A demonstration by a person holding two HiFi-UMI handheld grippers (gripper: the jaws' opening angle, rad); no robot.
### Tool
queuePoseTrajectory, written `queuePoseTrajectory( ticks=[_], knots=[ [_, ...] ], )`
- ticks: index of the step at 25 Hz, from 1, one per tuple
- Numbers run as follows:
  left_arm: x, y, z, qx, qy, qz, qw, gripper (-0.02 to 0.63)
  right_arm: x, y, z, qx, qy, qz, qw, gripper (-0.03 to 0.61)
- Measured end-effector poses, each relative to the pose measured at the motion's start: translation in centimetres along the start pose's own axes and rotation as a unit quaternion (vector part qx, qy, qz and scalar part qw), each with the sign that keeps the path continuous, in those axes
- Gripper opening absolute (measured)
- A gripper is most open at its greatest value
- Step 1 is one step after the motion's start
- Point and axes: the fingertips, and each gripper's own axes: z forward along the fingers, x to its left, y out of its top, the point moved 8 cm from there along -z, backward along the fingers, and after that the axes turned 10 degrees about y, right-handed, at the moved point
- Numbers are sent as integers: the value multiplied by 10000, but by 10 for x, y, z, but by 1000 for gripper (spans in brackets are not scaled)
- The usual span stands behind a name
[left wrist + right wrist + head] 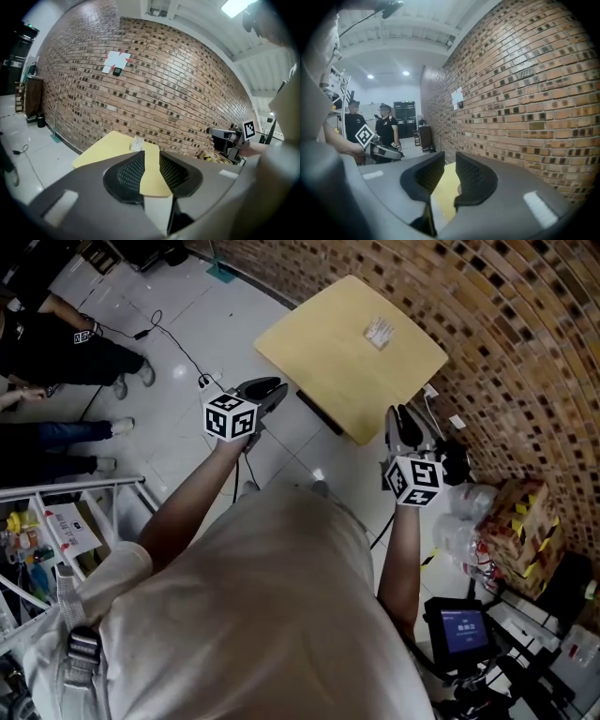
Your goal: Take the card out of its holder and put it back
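Note:
A small clear card holder with a pale card [380, 332] lies on the yellow table [328, 352], toward its far side by the brick wall. It also shows as a small white piece [137, 143] on the tabletop [108, 146] in the left gripper view. My left gripper [265, 390] hovers off the table's near left edge, open and empty. My right gripper [405, 424] hangs off the near right corner, its jaws partly apart with nothing between them. The left gripper [151, 168] points at the table. The right gripper [449, 176] sees a strip of yellow tabletop [444, 192].
A brick wall [525, 352] runs behind the table. People [56, 343] stand at the left, with a cable [178, 348] on the tiled floor. A rack [56, 521] is at lower left. Bags and boxes [511, 521] and a small screen [462, 629] sit at the right.

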Motion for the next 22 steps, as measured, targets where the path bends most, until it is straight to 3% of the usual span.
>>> queuePoseTrajectory(
  ticks=[6,9,22],
  knots=[
    [-9,-5,7,57,-1,14,10000,117,-10,-10,-4,134,-15,28,9999,63],
    [-14,-4,11,85,48,18,10000,118,-18,-15,-5,246,17,36,9997,0],
    [-27,-23,8,144,415,-172,9989,118,-31,-47,14,642,594,49,9962,0]
  ],
)
